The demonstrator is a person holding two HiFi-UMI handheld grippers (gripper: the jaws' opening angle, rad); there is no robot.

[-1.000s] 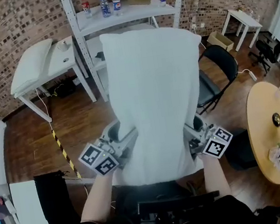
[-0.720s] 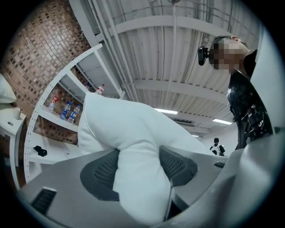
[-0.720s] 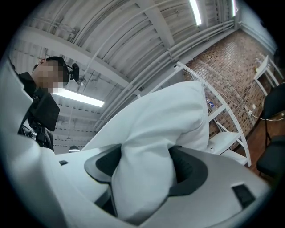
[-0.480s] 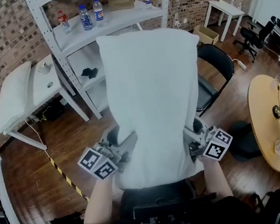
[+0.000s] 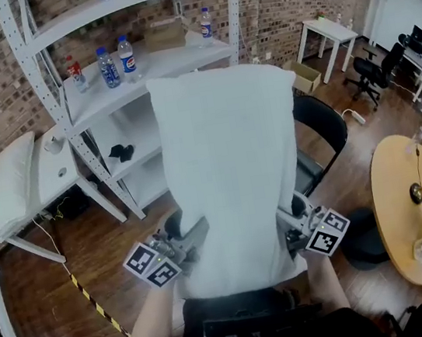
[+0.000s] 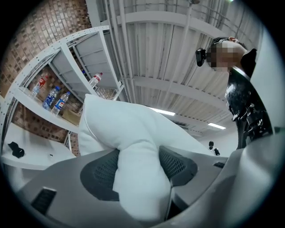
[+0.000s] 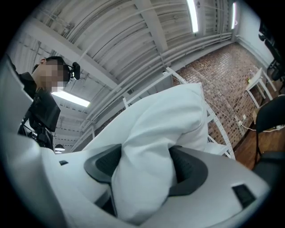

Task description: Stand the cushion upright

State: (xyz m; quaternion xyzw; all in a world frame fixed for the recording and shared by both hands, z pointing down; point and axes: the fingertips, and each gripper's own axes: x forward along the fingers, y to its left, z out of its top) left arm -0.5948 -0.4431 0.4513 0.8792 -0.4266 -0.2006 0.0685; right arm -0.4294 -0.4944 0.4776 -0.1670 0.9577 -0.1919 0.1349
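A big white cushion (image 5: 227,169) hangs in the air in front of me, held flat and lengthwise between both grippers. My left gripper (image 5: 194,238) is shut on its near left edge; a fold of white fabric (image 6: 140,176) bulges between the dark pads. On the near right edge my right gripper (image 5: 289,227) is shut the same way, with the cushion (image 7: 147,178) pinched between its pads. The cushion hides most of the floor and shelf behind it.
A white metal shelf rack (image 5: 140,64) with several drink bottles (image 5: 108,68) and a cardboard box stands ahead. A second white cushion (image 5: 9,186) lies on a small table at left. A black chair (image 5: 319,128) and a round wooden table (image 5: 405,205) are at right.
I have walked toward the shelf rack carrying the cushion: the rack and side table have grown and slid left and down in the head view. Both grips are unchanged.
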